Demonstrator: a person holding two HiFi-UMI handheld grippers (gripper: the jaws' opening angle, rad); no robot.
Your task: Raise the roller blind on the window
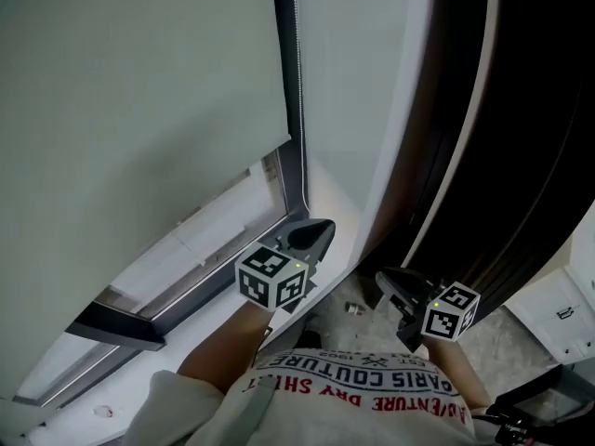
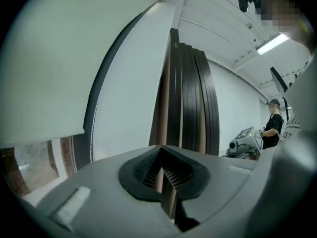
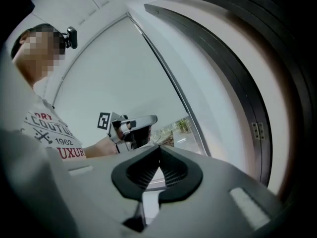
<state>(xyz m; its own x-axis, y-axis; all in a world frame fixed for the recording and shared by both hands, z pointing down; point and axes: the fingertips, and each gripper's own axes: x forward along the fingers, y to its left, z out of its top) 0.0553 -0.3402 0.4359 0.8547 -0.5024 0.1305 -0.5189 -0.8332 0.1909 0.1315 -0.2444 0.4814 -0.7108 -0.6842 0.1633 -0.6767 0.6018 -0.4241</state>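
White printed shirt (image 1: 363,393) fills the bottom edge of the head view, with both forearms reaching out from it. Just beyond, the left gripper (image 1: 318,233) hangs over the pale sill (image 1: 339,249), near the lower right corner of the dark window frame (image 1: 297,179); its claw is pressed together and pinches nothing. To its right and apart from it, the right gripper (image 1: 384,281) sits near the foot of the dark folded panels (image 1: 521,137), its claw likewise pressed together and empty. Neither claw touches the bead chain (image 1: 295,54), which runs down the frame's right side. Farther off, the roller blind (image 1: 139,110) covers most of the window, its bottom edge stopping short of the sill, so a strip of glass (image 1: 209,240) shows beneath it. Far across the room, in the left gripper view, another person (image 2: 273,125) stands by the white wall.
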